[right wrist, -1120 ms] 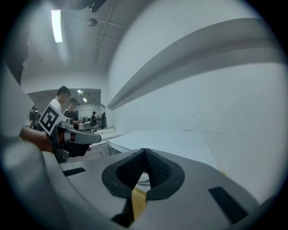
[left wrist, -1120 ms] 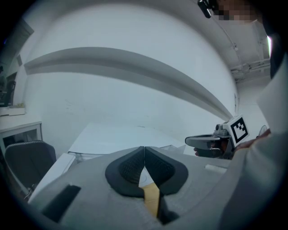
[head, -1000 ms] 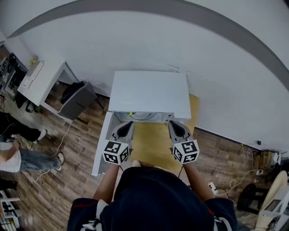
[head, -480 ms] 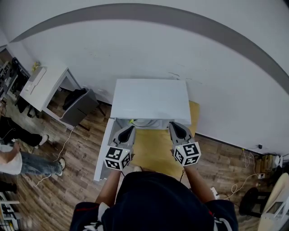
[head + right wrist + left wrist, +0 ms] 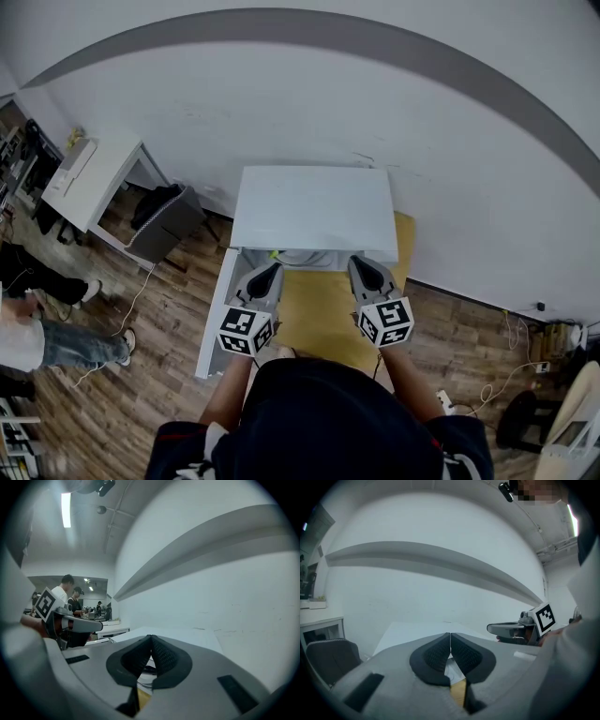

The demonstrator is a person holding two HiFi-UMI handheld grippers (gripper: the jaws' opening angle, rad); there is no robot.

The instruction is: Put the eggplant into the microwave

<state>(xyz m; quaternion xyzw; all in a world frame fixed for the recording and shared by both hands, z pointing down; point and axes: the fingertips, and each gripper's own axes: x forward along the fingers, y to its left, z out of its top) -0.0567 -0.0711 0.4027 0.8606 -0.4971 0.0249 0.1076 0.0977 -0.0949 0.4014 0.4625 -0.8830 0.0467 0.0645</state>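
The white microwave [image 5: 314, 211] stands on a yellow-brown tabletop [image 5: 319, 309], and its door [image 5: 213, 314] hangs open to the left. A small yellow-green bit [image 5: 273, 253] shows at the mouth of its cavity. No eggplant shows in any view. My left gripper [image 5: 270, 268] and right gripper [image 5: 361, 263] hover side by side in front of the opening, pointing at it. Both are shut with nothing between the pads: the left gripper [image 5: 450, 634] and the right gripper [image 5: 150, 637] each have their tips touching. Most of the cavity is hidden under the microwave's top.
A white wall rises just behind the microwave. At the left stand a white desk [image 5: 89, 183] and a dark grey bin [image 5: 167, 220] on the wood floor, with a person's legs [image 5: 47, 342] further left. Cables [image 5: 487, 380] lie on the floor at the right.
The head view has tilted, so the microwave sits lower in the picture. Both grippers stay shut and keep nearly the same place before the opening.
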